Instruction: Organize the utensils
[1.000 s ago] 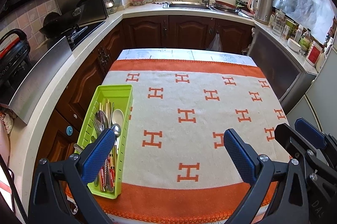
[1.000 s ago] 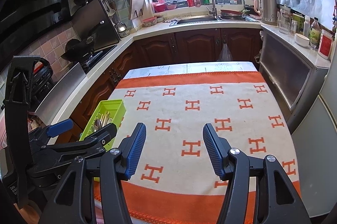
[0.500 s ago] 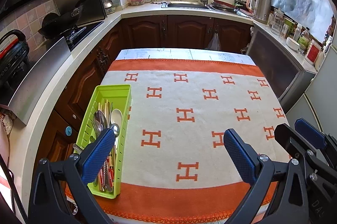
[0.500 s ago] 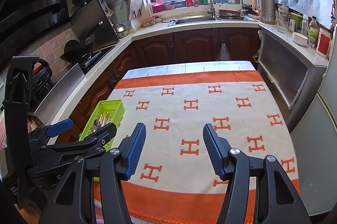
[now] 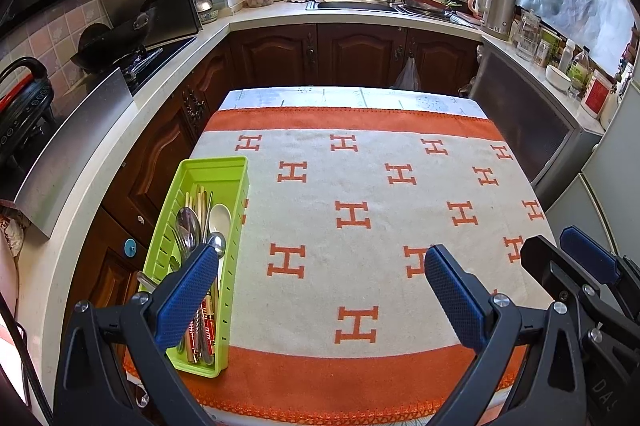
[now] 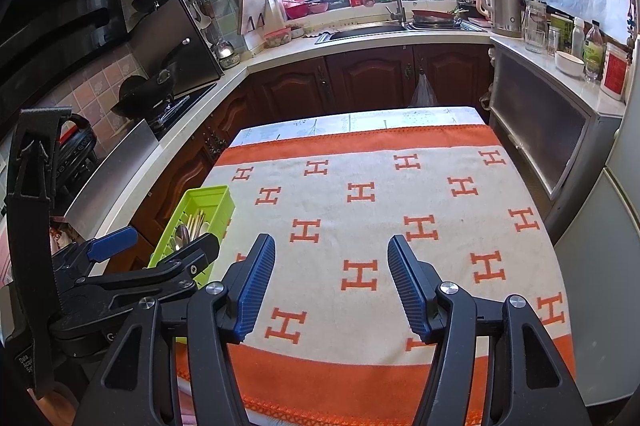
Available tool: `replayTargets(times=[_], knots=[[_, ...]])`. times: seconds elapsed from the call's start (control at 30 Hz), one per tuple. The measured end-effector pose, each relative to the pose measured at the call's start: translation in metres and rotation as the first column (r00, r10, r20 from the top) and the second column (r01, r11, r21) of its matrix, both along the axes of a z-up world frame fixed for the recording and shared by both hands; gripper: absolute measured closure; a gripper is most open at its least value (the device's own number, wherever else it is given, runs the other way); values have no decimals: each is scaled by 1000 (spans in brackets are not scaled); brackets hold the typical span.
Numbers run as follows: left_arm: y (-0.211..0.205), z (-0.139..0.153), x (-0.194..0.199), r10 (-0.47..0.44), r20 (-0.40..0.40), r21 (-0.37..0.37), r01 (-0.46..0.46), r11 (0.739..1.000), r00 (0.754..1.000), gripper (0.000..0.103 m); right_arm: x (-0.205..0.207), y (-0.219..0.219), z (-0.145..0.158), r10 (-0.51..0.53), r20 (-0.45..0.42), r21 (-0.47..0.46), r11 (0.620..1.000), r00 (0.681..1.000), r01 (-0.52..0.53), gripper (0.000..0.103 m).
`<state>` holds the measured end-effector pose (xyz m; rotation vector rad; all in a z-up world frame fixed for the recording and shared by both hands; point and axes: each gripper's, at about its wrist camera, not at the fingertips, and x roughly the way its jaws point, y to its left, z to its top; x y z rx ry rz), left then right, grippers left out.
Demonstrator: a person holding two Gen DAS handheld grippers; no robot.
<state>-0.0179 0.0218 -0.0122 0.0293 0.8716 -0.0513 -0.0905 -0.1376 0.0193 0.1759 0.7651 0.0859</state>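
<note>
A kitchen table is seen under a cream cloth [image 5: 360,185] with orange bands and orange H marks, set in the middle of a U of dark wooden cabinets. Nearest the cameras, both tongs are held above the near edge of the cloth and tilted downward. The left gripper [image 5: 320,298] is spread wide with nothing between its blue pads; its left pad is seen in front of the tray's near end. The right gripper [image 6: 332,282] is likewise parted and empty, though less widely, and is poised over bare cloth beside the left one.

At the cloth's left edge a green tray [image 5: 236,238] is laid lengthwise, its slotted walls probably meant for draining. Inside it the utensils [image 5: 200,226] are gathered with bowls and tips toward the far end: metal spoons, a white spoon [image 5: 220,218], chopsticks and red-handled pieces. No loose cutlery is seen on the cloth, so the sorting is judged essentially done, and the raised, idle pose of both tongs fits a pause at rest.

Farther off, a sink [image 5: 352,5] with a tap is placed under the window, and a kettle [image 5: 496,5] stands on the right counter.
</note>
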Motion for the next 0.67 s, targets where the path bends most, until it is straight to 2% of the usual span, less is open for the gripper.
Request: replayTargets(times=[0.67], knots=[[-6,-7,4,-7,-19,27,7,1000,1000,1,7,0,-22,-13,-30,24,1000,999,14,43]])
